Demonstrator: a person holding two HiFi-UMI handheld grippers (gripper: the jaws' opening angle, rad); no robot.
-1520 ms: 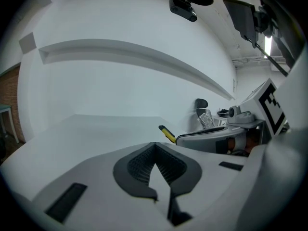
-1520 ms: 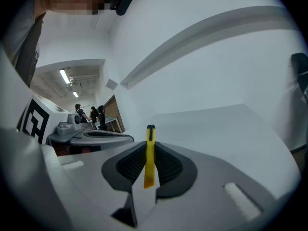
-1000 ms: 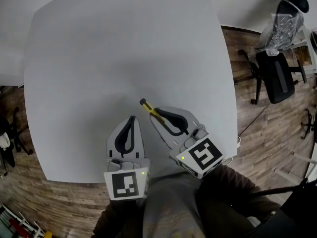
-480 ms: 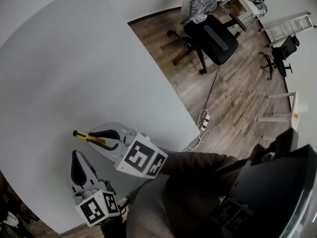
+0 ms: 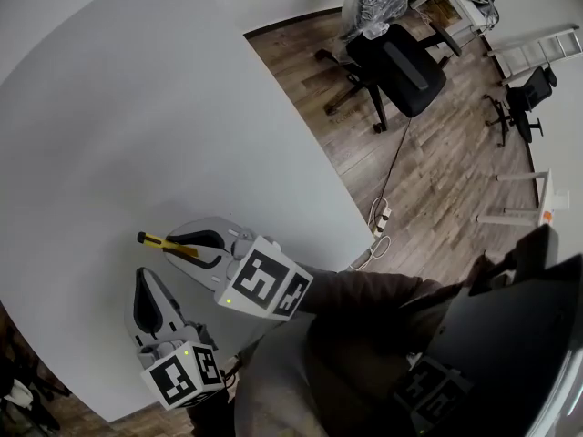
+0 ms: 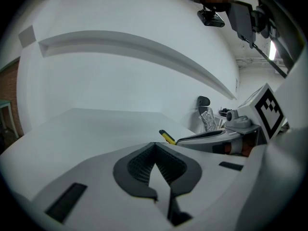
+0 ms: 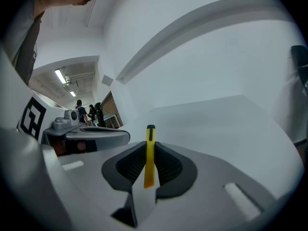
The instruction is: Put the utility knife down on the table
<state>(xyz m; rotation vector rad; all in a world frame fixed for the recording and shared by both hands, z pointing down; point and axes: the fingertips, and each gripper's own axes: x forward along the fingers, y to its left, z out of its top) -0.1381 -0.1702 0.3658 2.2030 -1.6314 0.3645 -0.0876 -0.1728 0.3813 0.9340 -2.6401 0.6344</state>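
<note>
Utility knife (image 7: pixel 150 150), a slim yellow plastic body with a black tip, is clamped at mid-length between the pads of the right hand-held gripper (image 5: pixel 178 243), its tip jutting out over the white surface (image 5: pixel 137 107). It is judged light, stiff and smooth-sided, best held across the flat body. The left hand-held gripper (image 6: pixel 155 163) has its jaws together on nothing.

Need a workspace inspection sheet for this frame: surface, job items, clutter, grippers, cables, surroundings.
Surface: white table, only the grippers over it.
Job's things: yellow utility knife, clamped in the right gripper, not yet released.
Clutter: nothing seen.
Grippers: right gripper jaws shut on the utility knife; left gripper jaws together, empty.
Cables: power strip and its cord on the floor, off the table.
Surroundings: black office chair, wood floor.
</note>
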